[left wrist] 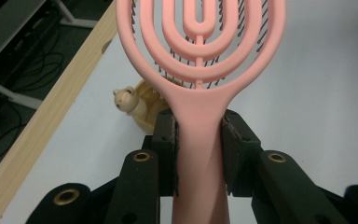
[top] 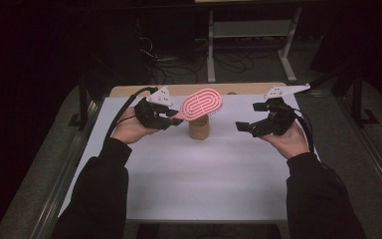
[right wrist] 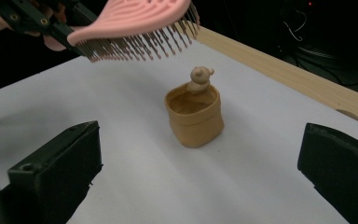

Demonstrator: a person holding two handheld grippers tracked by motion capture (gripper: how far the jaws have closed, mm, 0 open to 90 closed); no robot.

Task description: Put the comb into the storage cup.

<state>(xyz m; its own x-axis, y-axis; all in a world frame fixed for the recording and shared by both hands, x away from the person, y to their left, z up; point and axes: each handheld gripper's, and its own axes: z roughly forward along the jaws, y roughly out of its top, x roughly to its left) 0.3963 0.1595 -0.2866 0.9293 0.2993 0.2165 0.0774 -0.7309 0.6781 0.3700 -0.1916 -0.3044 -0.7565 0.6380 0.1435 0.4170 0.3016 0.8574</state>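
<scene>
Above bench's far-middle zone: pink hairbrush (top: 201, 104) held off surface, handle pinched between left gripper (top: 171, 117) fingers (left wrist: 165, 154). Brush long axis runs from fingers toward far-right, bristles down, head directly over tan bear-figure pot (top: 199, 128). Pot stands upright near far edge of bench (top: 204, 189). Left hand nearer; palm up, gripper level. Right gripper (top: 251, 117) well apart to right, fingers (right wrist: 56, 172) spread, nothing between, aimed at pot.
</scene>
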